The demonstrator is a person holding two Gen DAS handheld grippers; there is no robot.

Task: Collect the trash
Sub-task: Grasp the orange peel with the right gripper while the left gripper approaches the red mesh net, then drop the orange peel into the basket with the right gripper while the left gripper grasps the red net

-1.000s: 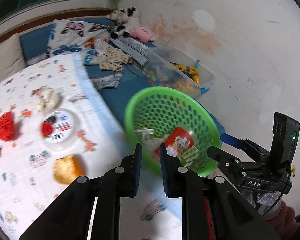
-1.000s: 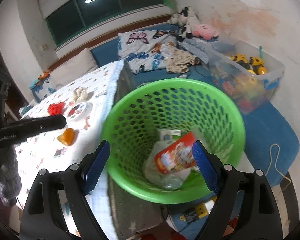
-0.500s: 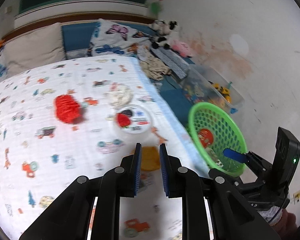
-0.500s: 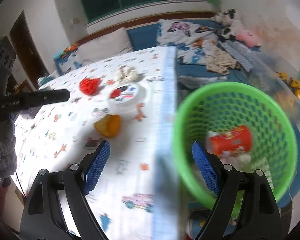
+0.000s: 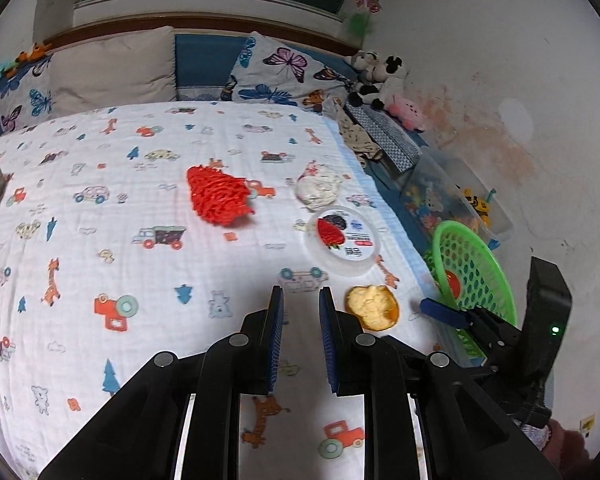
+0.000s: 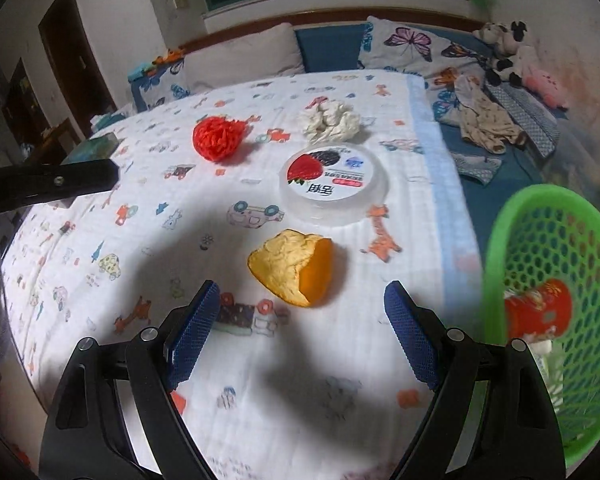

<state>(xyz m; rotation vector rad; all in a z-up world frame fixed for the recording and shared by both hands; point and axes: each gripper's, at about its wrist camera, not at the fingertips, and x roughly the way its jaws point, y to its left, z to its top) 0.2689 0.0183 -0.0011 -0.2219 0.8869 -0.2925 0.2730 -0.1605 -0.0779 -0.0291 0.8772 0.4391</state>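
Note:
On the patterned bed sheet (image 6: 100,240) lie an orange peel (image 6: 294,270) (image 5: 374,307), a round white strawberry-label tub (image 6: 334,186) (image 5: 345,240), a red mesh ball (image 6: 218,138) (image 5: 218,194) and a crumpled white tissue (image 6: 332,120) (image 5: 318,190). A green basket (image 6: 552,300) (image 5: 474,268) stands off the bed's right edge and holds a red cup (image 6: 538,312) and other trash. My right gripper (image 6: 302,330) is open and empty, just short of the peel. My left gripper (image 5: 300,334) is empty, its jaws a narrow gap apart, left of the peel.
Pillows (image 5: 116,68), plush toys (image 5: 380,76) and folded clothes (image 5: 380,140) lie at the bed's head and right side. A clear toy bin (image 5: 460,204) stands by the stained wall. A dark box (image 6: 94,148) sits on the sheet's left.
Both grippers have swung left from over the green basket to above the bed. The basket now sits at the right edge of both views. The right gripper has come close to the orange peel.

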